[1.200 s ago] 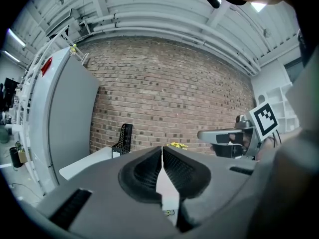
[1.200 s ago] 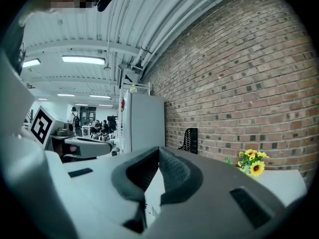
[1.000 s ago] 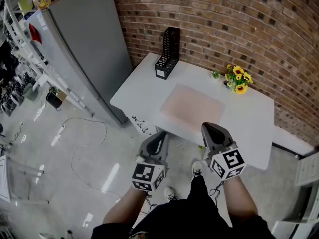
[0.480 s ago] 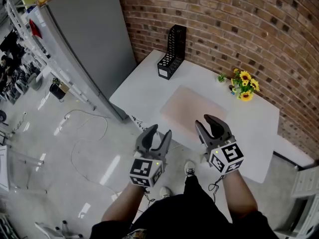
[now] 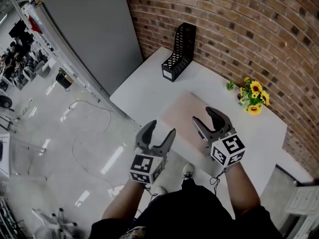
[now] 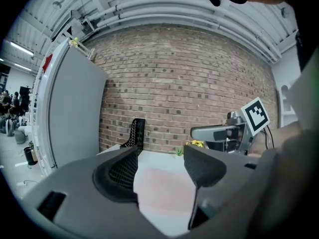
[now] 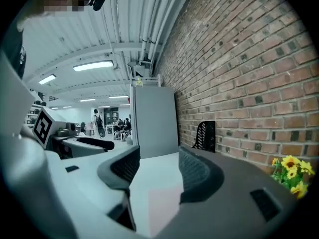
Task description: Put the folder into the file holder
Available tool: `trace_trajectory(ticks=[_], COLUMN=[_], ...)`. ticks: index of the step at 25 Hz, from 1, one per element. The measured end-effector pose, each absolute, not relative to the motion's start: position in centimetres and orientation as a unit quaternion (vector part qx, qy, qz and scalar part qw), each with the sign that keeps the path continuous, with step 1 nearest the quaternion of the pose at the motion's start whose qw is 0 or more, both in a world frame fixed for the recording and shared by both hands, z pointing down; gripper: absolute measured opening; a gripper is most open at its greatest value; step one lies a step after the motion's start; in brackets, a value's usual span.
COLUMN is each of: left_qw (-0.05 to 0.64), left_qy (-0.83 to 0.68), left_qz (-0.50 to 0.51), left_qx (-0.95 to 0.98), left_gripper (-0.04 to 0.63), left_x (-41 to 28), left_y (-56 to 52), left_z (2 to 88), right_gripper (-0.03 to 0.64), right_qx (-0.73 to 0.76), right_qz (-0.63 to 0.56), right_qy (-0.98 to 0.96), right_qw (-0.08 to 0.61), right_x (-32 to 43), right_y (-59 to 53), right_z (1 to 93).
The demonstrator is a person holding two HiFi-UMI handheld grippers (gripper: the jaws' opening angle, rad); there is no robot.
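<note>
A pale pink folder (image 5: 185, 114) lies flat on the white table (image 5: 144, 91). A black mesh file holder (image 5: 180, 54) stands at the table's far left corner by the brick wall. My left gripper (image 5: 162, 128) hangs just off the table's near edge, left of the folder. My right gripper (image 5: 203, 114) is over the folder's near right part. Both have just been opening and stand open with nothing between the jaws. Past the jaws, the left gripper view shows the folder (image 6: 164, 193) and holder (image 6: 135, 133). The right gripper view shows the folder (image 7: 162, 203) too.
A small pot of yellow flowers (image 5: 254, 96) stands at the table's back right against the brick wall. A tall grey cabinet (image 5: 94, 29) stands left of the table. A cable (image 5: 89, 133) lies on the floor to the left.
Both grippers have moved forward to the table and gone from shut to open. The right one now reaches over the folder's near edge.
</note>
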State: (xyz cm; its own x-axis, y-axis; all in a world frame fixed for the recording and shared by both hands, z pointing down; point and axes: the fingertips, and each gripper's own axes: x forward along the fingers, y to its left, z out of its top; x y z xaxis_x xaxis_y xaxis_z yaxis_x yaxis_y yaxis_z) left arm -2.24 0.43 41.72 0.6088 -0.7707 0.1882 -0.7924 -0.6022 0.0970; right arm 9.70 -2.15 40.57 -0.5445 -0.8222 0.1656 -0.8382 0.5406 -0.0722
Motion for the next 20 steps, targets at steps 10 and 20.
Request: trace_trajectory(ticks=[10, 20], left_qw=[0.125, 0.176], left_qy=[-0.481, -0.516], left_qz=[0.076, 0.093], left_qx=[0.864, 0.833], left_gripper=[0.276, 0.281], left_x=[-1.1, -0.5], left_y=[-3.5, -5.5], left_z=[44.4, 48.0], right_gripper=[0.270, 0.273], right_qx=[0.432, 0.405], right_qz=[0.103, 0.135], right_qy=[-0.893, -0.902], right_qw=[0.067, 0.072], right_x=[11.6, 13.1], right_y=[-8.1, -11.4], right_z=[43.4, 46.3])
